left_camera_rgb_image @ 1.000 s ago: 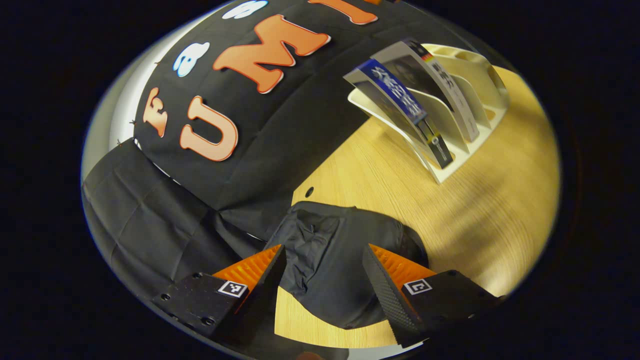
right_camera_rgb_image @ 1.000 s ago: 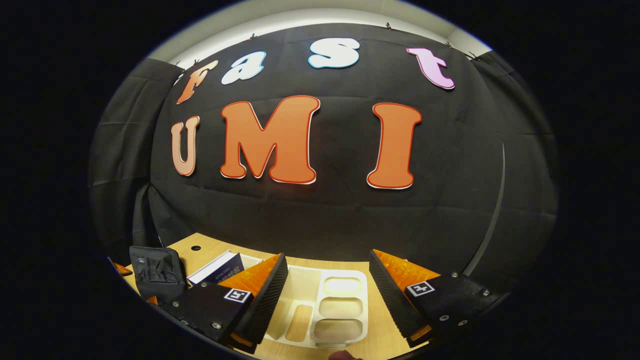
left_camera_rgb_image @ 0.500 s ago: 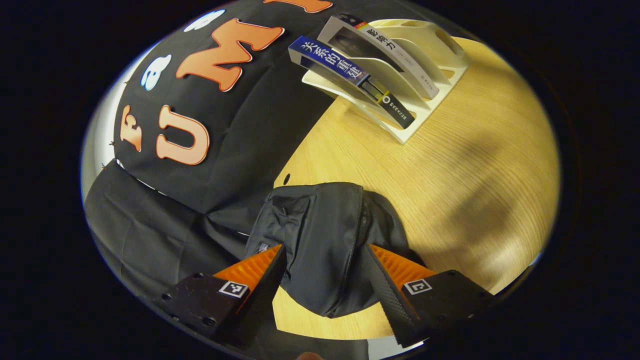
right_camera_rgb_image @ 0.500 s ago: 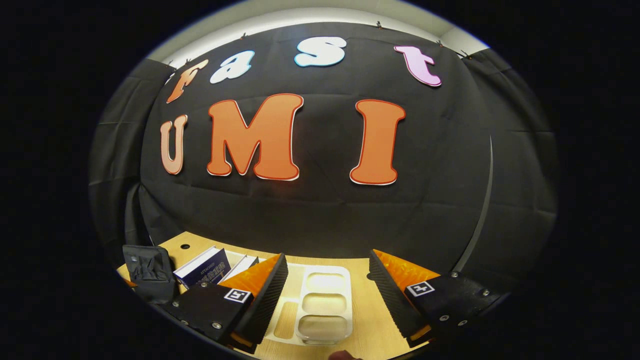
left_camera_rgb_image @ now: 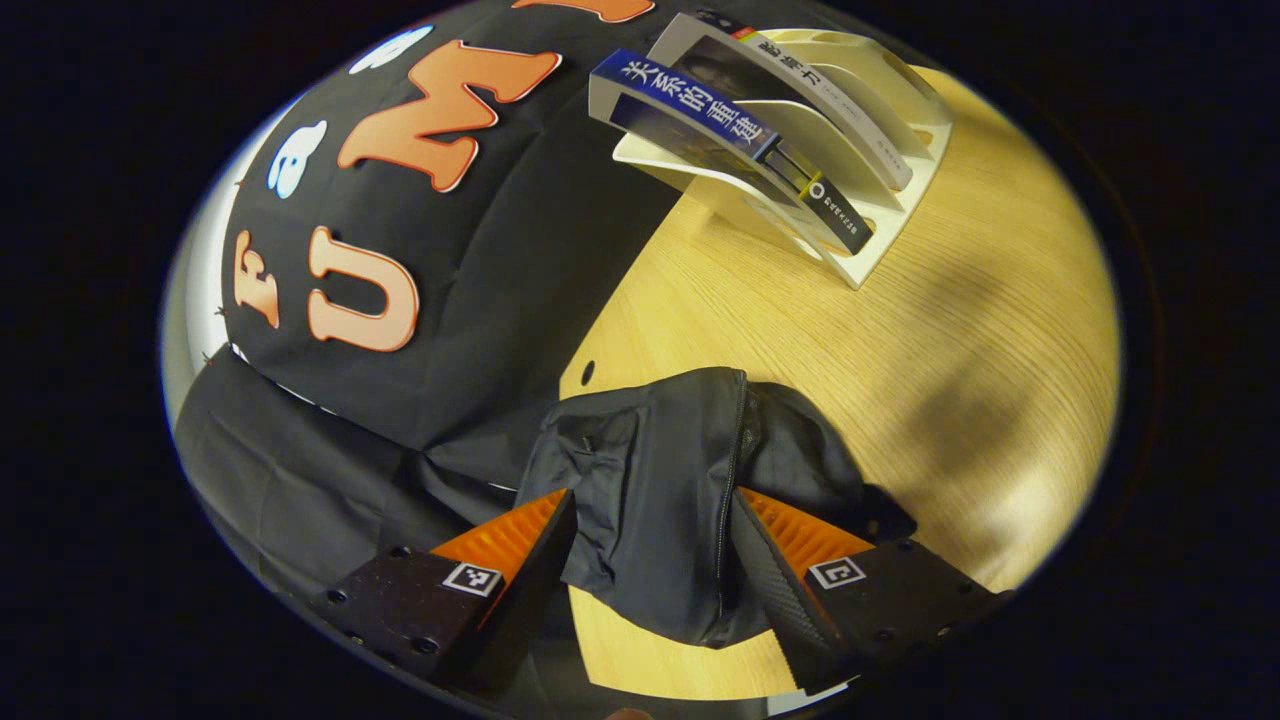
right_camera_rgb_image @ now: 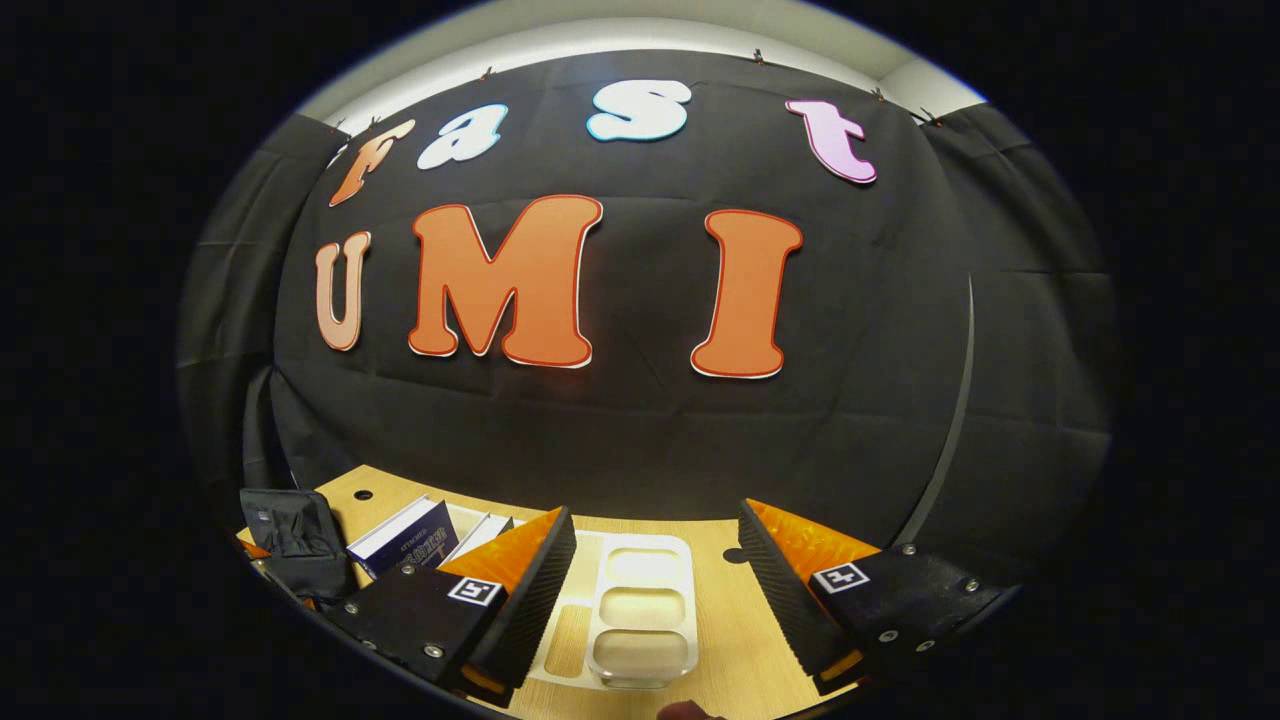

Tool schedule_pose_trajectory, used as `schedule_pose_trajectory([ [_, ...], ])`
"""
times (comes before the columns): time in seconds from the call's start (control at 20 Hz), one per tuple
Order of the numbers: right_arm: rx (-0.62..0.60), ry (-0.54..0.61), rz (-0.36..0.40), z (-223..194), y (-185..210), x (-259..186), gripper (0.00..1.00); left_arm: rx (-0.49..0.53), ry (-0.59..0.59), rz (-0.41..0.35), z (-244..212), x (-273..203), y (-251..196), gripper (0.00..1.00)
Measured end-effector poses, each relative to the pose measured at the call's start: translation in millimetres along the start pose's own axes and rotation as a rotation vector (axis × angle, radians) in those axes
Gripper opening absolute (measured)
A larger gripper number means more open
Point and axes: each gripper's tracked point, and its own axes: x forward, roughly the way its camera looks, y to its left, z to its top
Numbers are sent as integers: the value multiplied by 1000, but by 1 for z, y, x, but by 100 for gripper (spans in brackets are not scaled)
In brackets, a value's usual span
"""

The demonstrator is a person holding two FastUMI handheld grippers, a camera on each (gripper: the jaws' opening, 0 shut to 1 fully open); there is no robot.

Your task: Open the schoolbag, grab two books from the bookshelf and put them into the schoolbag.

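Schoolbag (left_camera_rgb_image: 660, 500) sits between my left gripper (left_camera_rgb_image: 650, 540) fingers, which are spread w/ the black fabric bulging between them; can't tell if either finger actually touches it. Bag's zipper (left_camera_rgb_image: 725, 500) runs down its side, near the one finger. Bag lies on the wood worktop (left_camera_rgb_image: 900, 350) by the black wall cloth. Farther back, the white bookshelf (left_camera_rgb_image: 860, 150) holds two leaning books: blue book (left_camera_rgb_image: 700, 110) and white book (left_camera_rgb_image: 800, 80). My right gripper (right_camera_rgb_image: 650, 580) is spread too, holding nothing, above the bookshelf's slots, bag off to its left.
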Motion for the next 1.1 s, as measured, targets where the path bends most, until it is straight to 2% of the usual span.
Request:
schedule_pose_trajectory([
  [0.2,-11,1,-45,1,-8,-9,97,87,-7,-4,-2,10,-17,96],
  [0.3,-8,5,-66,1,-12,-13,97,127,-18,31,-4,11,-11,95],
  [0.65,7,5,-108,6,-8,-21,97,84,6,1,-5,43,17,93],
  [0.8,-32,-1,-112,11,-3,-25,97,43,-25,-39,7,47,40,29],
  [0.9,-50,3,-114,12,0,-26,97,7,-25,-94,11,49,56,13],
  [1.0,-45,29,-91,9,10,-28,97,-50,-18,-161,13,48,70,7],
  [1.1,-50,53,-59,9,22,-28,97,-100,-15,-233,17,46,88,6],
])
